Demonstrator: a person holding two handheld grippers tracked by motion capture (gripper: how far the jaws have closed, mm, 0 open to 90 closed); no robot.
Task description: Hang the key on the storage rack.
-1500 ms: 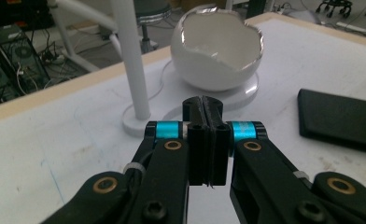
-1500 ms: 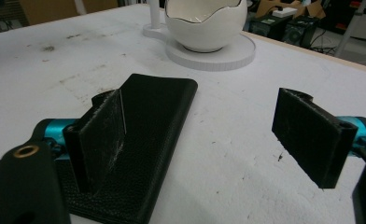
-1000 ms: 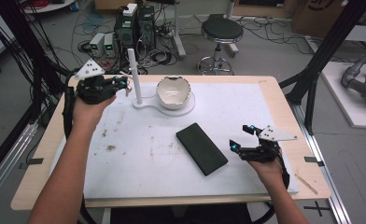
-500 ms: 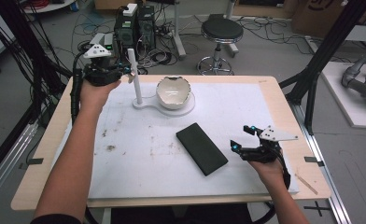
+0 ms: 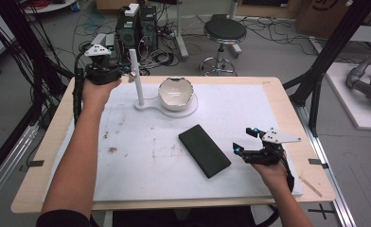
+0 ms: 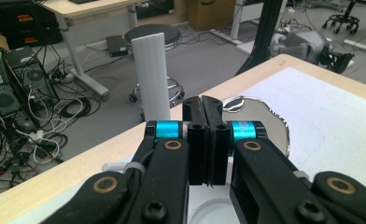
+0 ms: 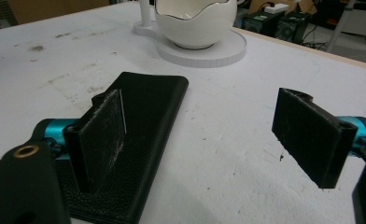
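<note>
White post at table's eleven o'clock, met by closed, empty left gripper: nudge gently, keep base flat.

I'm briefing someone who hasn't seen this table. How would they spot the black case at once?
Start at the white mat covering the table, then look to its near right part, just left of the right gripper. The black case lies flat there, a slim textured rectangle, the only dark thing on the mat; the eggshell-shaped bowl is white.
</note>
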